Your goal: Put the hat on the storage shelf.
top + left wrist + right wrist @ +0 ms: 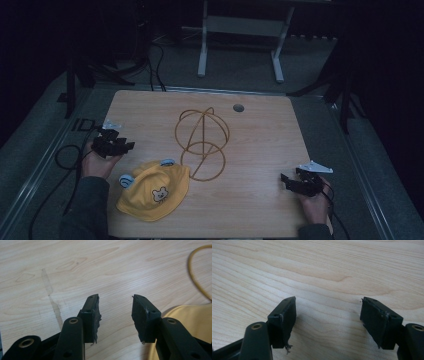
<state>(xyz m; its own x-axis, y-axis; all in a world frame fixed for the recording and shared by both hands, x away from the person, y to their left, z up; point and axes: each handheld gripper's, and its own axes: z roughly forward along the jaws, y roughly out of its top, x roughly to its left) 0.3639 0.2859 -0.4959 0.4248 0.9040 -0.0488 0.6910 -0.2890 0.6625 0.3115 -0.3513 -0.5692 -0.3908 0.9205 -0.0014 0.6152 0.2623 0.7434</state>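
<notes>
Down on the wooden table [260, 130] lies a yellow hat [154, 190] with a little bear face and blue ears, at the lower left of the high view. Just beside it, near the middle, stands a wire frame [202, 142] made of golden rings. The left gripper [122, 146] sits at the left edge, near the hat, with its jaws apart and nothing between them. The right gripper [285, 181] is at the lower right, well apart from the hat, its jaws wide apart over bare wood.
</notes>
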